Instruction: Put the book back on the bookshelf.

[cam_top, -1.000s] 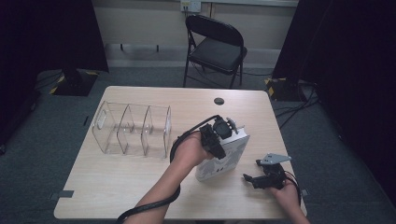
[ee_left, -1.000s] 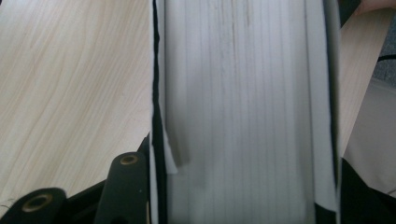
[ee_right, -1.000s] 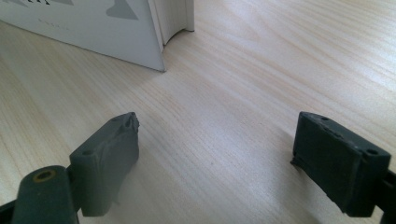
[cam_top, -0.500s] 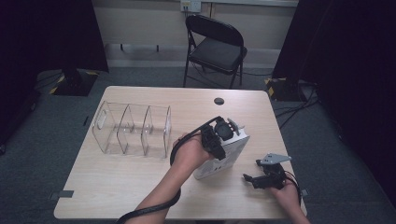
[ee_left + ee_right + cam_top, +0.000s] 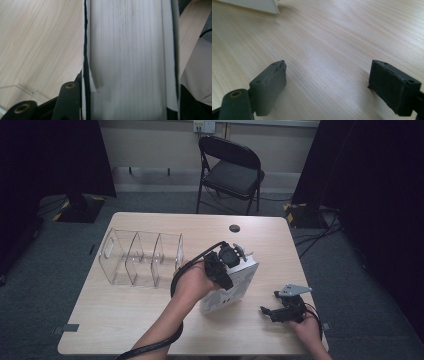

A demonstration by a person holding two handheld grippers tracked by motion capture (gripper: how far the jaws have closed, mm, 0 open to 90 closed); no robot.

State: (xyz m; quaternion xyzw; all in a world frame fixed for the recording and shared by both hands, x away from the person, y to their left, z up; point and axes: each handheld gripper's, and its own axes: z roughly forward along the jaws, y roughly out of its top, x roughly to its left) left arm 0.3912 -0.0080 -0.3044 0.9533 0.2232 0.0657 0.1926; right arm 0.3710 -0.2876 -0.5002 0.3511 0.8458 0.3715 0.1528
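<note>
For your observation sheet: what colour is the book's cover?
White, with dark markings, on the book; clearest in the high view.

left claw: clamped on book page edge | beside: wooden table

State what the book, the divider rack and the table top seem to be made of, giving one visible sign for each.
Book: paper, matte, by the fine lines of stacked page edges in the left gripper view. Divider rack: clear, glossy plastic, probably acrylic; the table shows through it. Table top: pale wood or wood-look laminate, with visible grain.
</note>
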